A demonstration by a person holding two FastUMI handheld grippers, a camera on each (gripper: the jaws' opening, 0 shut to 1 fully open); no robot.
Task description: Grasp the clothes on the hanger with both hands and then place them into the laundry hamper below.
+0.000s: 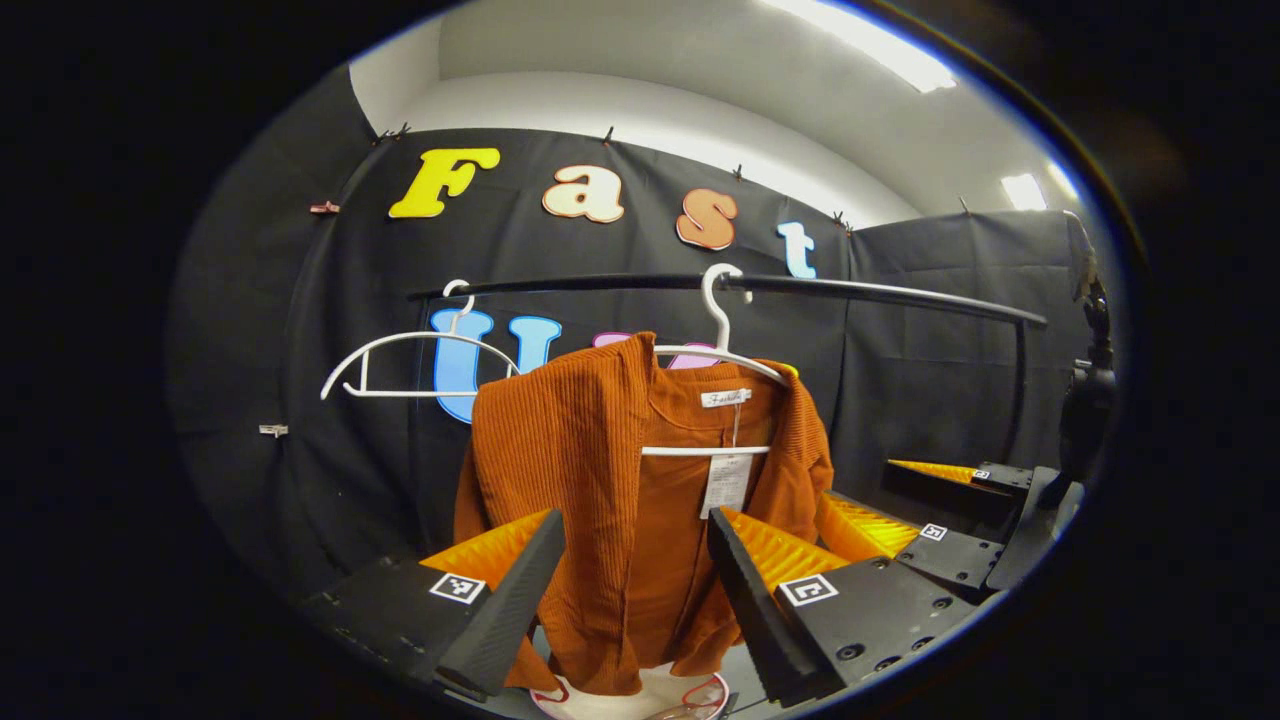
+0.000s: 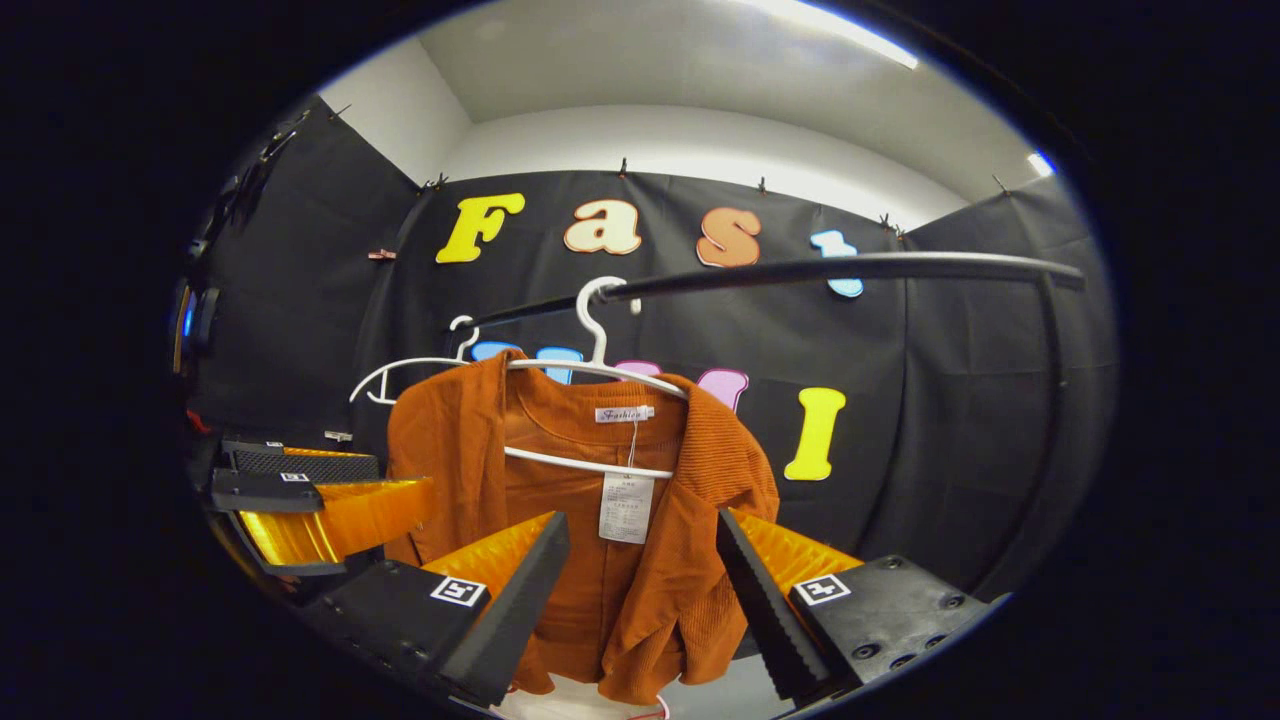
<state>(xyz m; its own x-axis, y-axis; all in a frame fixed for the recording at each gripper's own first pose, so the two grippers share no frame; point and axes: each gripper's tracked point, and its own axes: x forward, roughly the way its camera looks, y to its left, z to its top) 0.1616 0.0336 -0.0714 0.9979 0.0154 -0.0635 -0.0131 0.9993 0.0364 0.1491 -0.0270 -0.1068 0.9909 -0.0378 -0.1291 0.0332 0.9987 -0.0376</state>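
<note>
On the rail hangs the orange shirt (image 1: 620, 480) — both grippers spread wide, grasping nothing.

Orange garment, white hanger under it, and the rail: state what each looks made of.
Orange garment: ribbed knit fabric, matte, judging by its fine vertical ridges. White hanger: probably plastic or coated metal, smooth and slightly glossy. Rail: likely metal tube, dark with a bright sheen line.
</note>
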